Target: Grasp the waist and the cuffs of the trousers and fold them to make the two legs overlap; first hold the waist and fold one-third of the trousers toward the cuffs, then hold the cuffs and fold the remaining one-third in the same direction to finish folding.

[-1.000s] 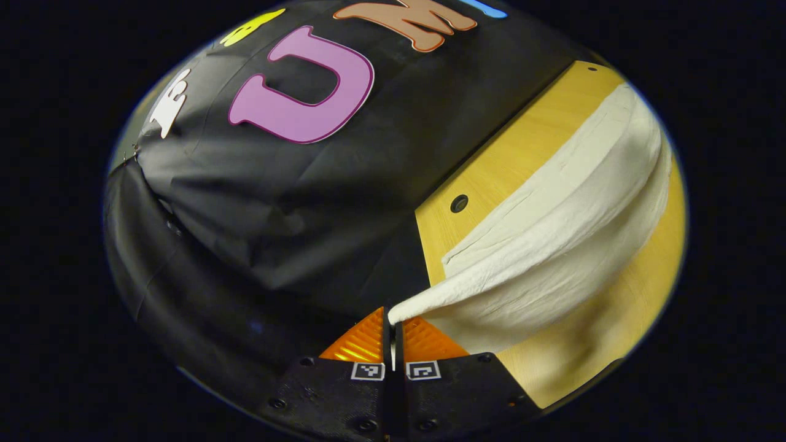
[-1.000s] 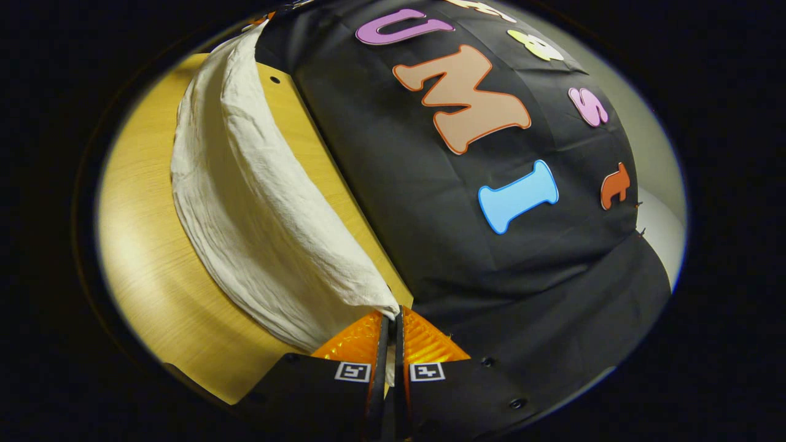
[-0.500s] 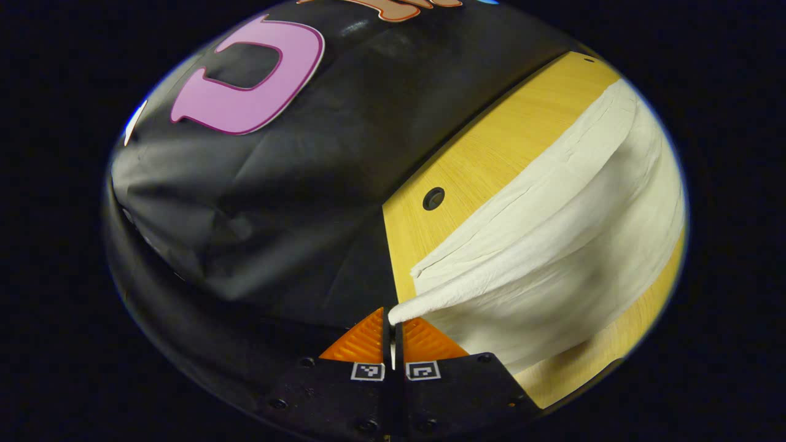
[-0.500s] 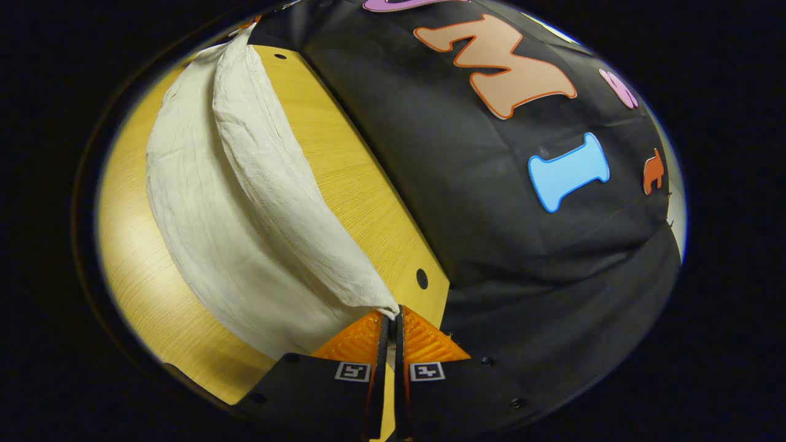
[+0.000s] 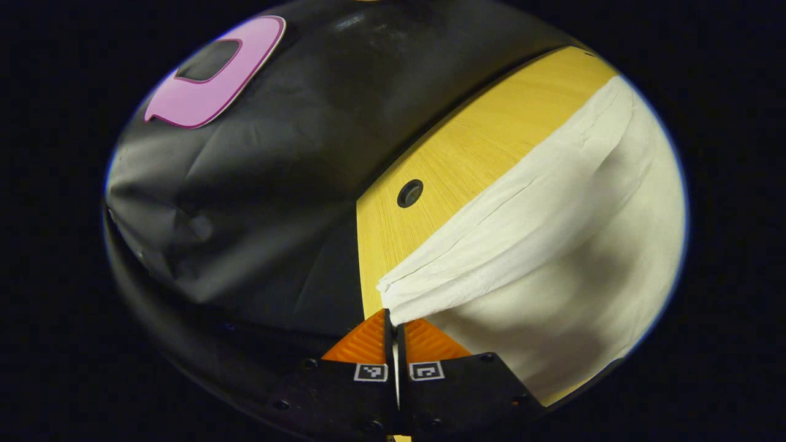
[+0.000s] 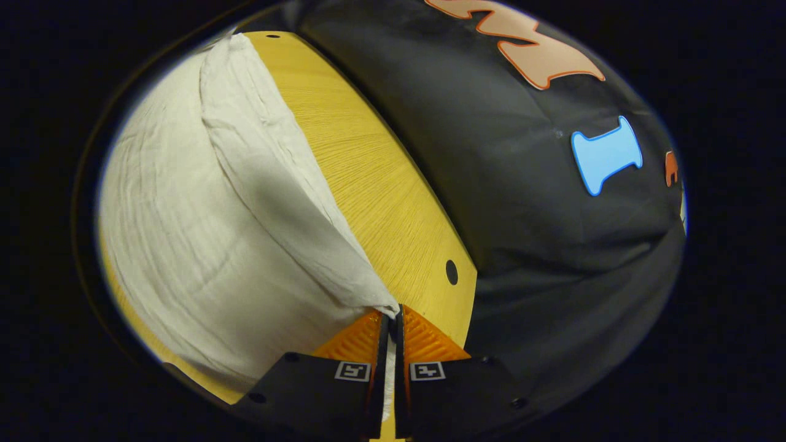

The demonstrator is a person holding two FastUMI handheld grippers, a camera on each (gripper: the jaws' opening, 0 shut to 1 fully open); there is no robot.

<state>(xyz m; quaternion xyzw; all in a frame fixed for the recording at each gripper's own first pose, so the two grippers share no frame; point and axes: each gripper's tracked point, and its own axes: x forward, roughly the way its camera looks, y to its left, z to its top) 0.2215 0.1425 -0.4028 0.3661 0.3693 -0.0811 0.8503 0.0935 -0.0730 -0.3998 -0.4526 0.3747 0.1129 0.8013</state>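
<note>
1. Cream-white trousers (image 5: 552, 245) lie spread on the yellow wooden desk (image 5: 466, 141), one edge lifted off the top.
2. Left tool (image 5: 393, 319) is pressed together, pinching a corner of the cloth.
3. Right tool (image 6: 390, 316) is likewise closed, pinching another corner of the trousers (image 6: 202, 233).
4. Round holes (image 6: 451, 271) mark the desk near the black booth wall (image 6: 552, 258).

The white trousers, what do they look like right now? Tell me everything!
The trousers are off-white, wrinkled, woven-looking cloth. They lie along the wooden table, with a seamed edge lifted off it. The left gripper and right gripper each pinch a corner of that edge, so the fabric sags between them.
</note>
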